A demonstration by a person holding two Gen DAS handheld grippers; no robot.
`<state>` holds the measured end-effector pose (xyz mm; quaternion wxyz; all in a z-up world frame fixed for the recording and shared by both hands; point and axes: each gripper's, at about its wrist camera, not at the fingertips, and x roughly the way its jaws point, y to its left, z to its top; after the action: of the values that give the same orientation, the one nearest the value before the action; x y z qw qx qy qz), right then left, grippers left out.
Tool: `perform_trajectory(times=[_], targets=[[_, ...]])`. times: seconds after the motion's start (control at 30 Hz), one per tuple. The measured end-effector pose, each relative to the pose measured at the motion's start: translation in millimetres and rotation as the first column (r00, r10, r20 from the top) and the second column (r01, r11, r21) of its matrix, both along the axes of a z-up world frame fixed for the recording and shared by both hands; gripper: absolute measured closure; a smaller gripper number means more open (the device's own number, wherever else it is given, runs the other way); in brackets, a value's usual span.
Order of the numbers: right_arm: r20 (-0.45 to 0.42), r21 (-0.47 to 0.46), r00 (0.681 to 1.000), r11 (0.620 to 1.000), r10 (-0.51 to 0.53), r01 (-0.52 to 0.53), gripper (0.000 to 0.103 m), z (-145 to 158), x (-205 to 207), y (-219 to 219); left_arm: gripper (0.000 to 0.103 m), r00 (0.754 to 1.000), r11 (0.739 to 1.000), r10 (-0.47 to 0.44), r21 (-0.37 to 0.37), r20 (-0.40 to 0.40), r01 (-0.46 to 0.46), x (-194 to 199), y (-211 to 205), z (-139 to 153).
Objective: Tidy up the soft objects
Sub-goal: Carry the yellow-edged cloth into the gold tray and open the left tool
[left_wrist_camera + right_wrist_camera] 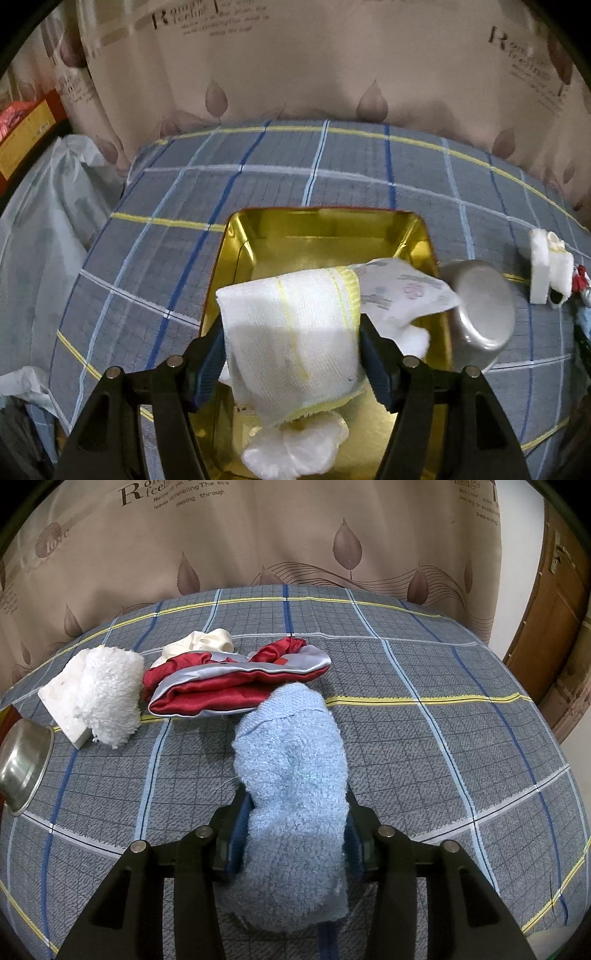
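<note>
My left gripper point(291, 347) is shut on a white gauze cloth with yellow stripes point(295, 332) and holds it over the gold tin tray point(317, 225). A patterned white cloth point(402, 291) and a white puffy piece point(295, 450) lie in the tray. My right gripper point(293, 834) is shut on a light blue fluffy towel point(291, 775) above the plaid table. Beyond it lie a red and grey satin cloth point(229, 683), a cream scrunchie point(207, 640) and a white fleece piece on a white sponge block point(107, 698).
A steel bowl point(480, 314) lies tipped against the tray's right side; it also shows at the left edge of the right wrist view point(22, 764). The sponge block and fleece point(546, 269) sit to the right. A curtain hangs behind the plaid tablecloth point(443, 738). Plastic bags point(48, 221) lie left.
</note>
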<state>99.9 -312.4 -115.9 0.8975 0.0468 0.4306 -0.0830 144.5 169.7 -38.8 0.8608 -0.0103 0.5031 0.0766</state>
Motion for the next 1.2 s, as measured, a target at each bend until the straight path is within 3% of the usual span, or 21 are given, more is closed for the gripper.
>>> perform_trajectory(times=[0.4,0.83,1.1,1.2], targets=[[-0.002,0.001,1.0,1.0,-0.005,0.005,0.059,0,0,-2,0.032,0.998,0.999,0.029,-0.017,-0.05,-0.029,10,11,-10],[-0.002,0.001,1.0,1.0,-0.005,0.005,0.058,0,1,-4,0.028,0.996,0.997,-0.068,-0.034,-0.055,0.066,15,-1,6],[-0.003,0.001,1.0,1.0,-0.005,0.005,0.058,0,1,-4,0.025,0.996,0.992,-0.088,-0.091,-0.015,0.086,8,2,16],[-0.003,0.001,1.0,1.0,-0.006,0.006,0.057,0,1,-3,0.024,0.996,0.993,-0.086,-0.074,0.017,0.087,1,6,22]])
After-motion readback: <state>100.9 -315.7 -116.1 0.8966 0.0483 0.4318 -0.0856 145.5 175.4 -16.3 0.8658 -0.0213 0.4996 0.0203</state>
